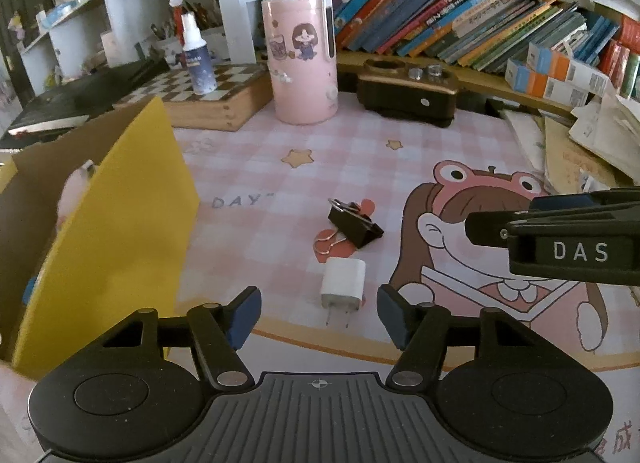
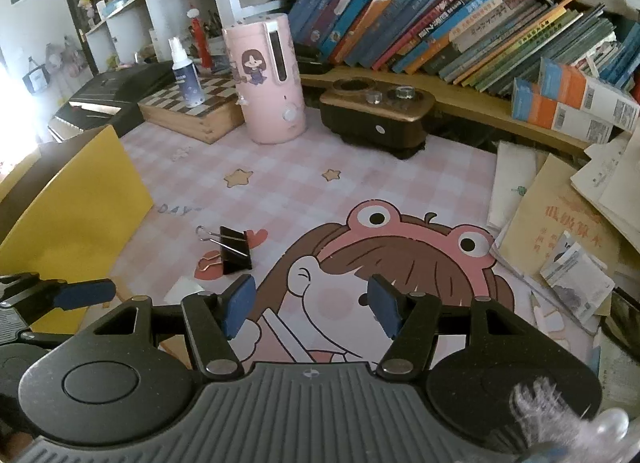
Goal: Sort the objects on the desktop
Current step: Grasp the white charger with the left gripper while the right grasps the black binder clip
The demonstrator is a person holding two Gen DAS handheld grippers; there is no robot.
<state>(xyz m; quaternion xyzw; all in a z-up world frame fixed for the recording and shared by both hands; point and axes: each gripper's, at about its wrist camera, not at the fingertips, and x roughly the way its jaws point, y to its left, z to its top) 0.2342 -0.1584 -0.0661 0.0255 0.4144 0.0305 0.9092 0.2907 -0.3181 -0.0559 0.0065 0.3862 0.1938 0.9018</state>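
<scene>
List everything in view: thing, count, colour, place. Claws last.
binder clip: one, black, mid-mat
charger plug: one, white, just ahead of the left claw
cardboard box: one, yellow outside, left edge of the mat
humidifier: one, pink, back of the mat
spray bottle: one, white, on the chessboard box
dark stand: one, black, right of the humidifier
books: many, mixed colours, back shelf
papers: a pile, cream, right side
left claw: open, empty
right claw: open, empty
</scene>
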